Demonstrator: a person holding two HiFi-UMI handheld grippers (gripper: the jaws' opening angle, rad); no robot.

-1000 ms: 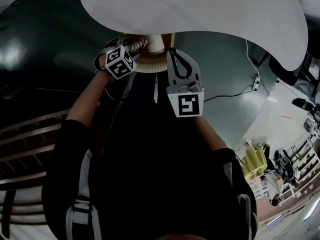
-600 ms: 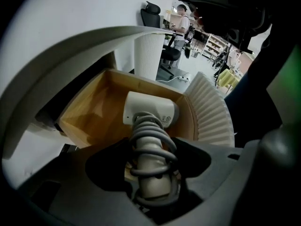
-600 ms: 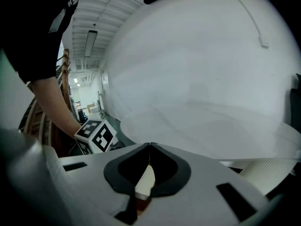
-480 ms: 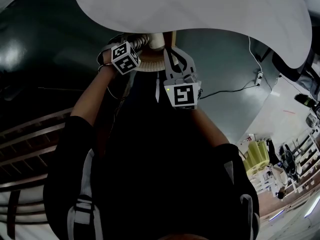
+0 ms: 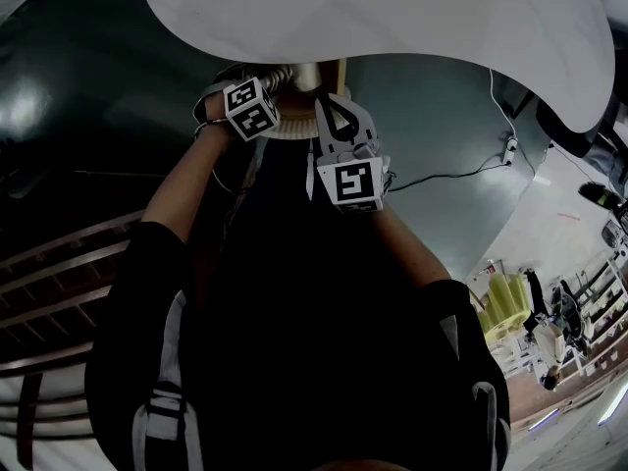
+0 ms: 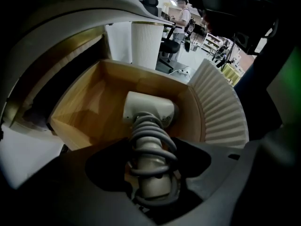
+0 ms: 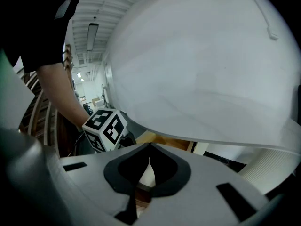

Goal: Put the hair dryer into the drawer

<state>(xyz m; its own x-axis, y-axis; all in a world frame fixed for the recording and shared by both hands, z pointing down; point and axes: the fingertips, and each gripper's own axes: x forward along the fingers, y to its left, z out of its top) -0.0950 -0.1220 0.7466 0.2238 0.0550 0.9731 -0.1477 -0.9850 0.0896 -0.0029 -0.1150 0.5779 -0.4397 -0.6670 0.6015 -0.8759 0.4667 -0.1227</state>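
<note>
A white hair dryer (image 6: 149, 111) with its grey cord coiled round the handle hangs head-down over the open wooden drawer (image 6: 89, 112). My left gripper (image 6: 153, 161) is shut on the handle, jaws on either side of the coils. The drawer's ribbed white front (image 6: 221, 109) curves along the right. In the head view the left gripper (image 5: 273, 84) and the hair dryer (image 5: 306, 73) sit just under the table's edge. My right gripper (image 5: 332, 106) is beside them, and in the right gripper view it (image 7: 149, 149) is shut with nothing between its tips.
A big white round table top (image 5: 392, 18) overhangs the drawer and both grippers. A ribbed white column (image 6: 146, 44) stands behind the drawer. A cable with a power strip (image 5: 505, 151) lies on the dark floor at right. Wooden slats (image 5: 59, 263) run along the left.
Both grippers have shifted up the head view toward the table's edge, lower over the drawer, the left one carrying the hair dryer with it. The right one also drifted left.
</note>
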